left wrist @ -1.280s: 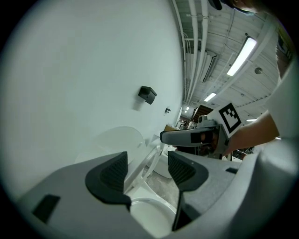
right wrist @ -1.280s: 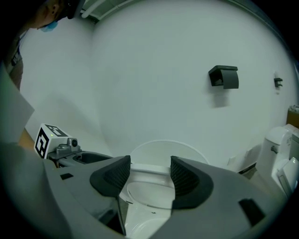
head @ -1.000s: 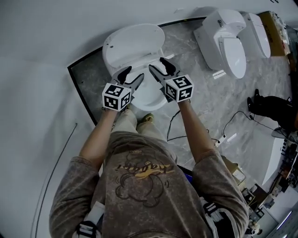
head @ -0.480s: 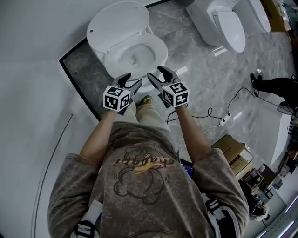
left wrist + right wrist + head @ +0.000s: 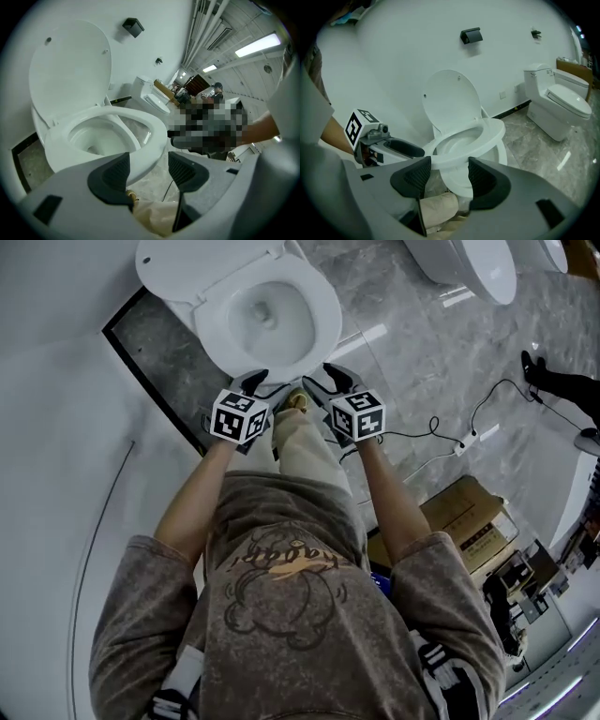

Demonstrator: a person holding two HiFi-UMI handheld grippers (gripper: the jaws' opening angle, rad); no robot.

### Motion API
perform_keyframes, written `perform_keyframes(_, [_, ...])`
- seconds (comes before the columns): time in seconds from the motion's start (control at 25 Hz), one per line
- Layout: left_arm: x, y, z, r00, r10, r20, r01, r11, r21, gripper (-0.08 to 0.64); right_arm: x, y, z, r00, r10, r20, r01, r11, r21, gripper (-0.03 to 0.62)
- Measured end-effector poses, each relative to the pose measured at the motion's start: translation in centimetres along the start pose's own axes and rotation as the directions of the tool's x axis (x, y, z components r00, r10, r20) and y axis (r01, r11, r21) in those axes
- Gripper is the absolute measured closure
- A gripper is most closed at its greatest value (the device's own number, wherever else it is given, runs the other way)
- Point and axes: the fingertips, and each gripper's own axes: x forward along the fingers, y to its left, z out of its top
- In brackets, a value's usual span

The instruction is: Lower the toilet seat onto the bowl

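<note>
The raised lid [image 5: 192, 263] is your biggest hazard: it stands upright behind the bowl [image 5: 457, 180], and a careless reach past the rim could tip it forward so that it slams down. The seat [image 5: 323, 320] appears to lie flat on the bowl already, so pushing on it again would only strain its hinge or scuff the ring. Both the left gripper [image 5: 147, 164] and the right gripper [image 5: 449, 168] hover at the front rim, jaws well apart and holding nothing, and stepping away you could snag the thin floor cable [image 5: 412, 437] near your foot
</note>
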Motion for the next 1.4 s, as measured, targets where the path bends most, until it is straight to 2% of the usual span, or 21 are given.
perform_keyframes(0.24, [4.4,0.9,-5.0,0.997,-0.007,-0.075,0.005,0.999,-0.034,0.302,2.1,-1.2,-4.6,1.000,-0.007,-0.026,0.008,0.999,0.043,0.325])
perform_keyframes(0.44, [8.0,2.3,-8.5,0.992,-0.018,-0.127,0.014,0.999,-0.030,0.302,4.7,-3.3,-8.0,0.999,-0.014,-0.050,0.017,0.998,0.064,0.325])
perform_keyframes(0.68, [11.7,4.5,-11.8,0.987,-0.008,-0.161,0.001,0.999,-0.040,0.302,7.2,-6.4,-11.0,0.998,-0.029,-0.055,0.034,0.995,0.096,0.325])
perform_keyframes(0.88, [14.3,6.4,-14.0,0.986,0.011,-0.168,-0.019,0.999,-0.046,0.302,8.2,-8.0,-12.2,0.999,-0.042,-0.015,0.043,0.992,0.119,0.325])
perform_keyframes(0.96, [14.9,7.1,-14.2,0.986,0.027,-0.163,-0.034,0.999,-0.038,0.309,8.4,-8.0,-12.5,0.999,-0.034,-0.011,0.035,0.994,0.108,0.325])
perform_keyframes(1.0, [15.0,7.3,-14.2,0.986,0.033,-0.162,-0.039,0.999,-0.034,0.339,8.4,-7.9,-12.6,1.000,-0.029,-0.009,0.029,0.994,0.102,0.327])
perform_keyframes(1.16, [14.0,6.0,-14.0,0.982,-0.007,-0.188,-0.008,0.997,-0.080,0.337,6.8,-6.7,-12.2,1.000,-0.018,0.000,0.018,0.995,0.099,0.328])
perform_keyframes(1.4, [9.0,4.1,-7.5,0.996,0.006,-0.090,-0.012,0.998,-0.065,0.330,2.9,-3.8,-7.6,0.997,-0.011,0.071,0.006,0.998,0.068,0.328])
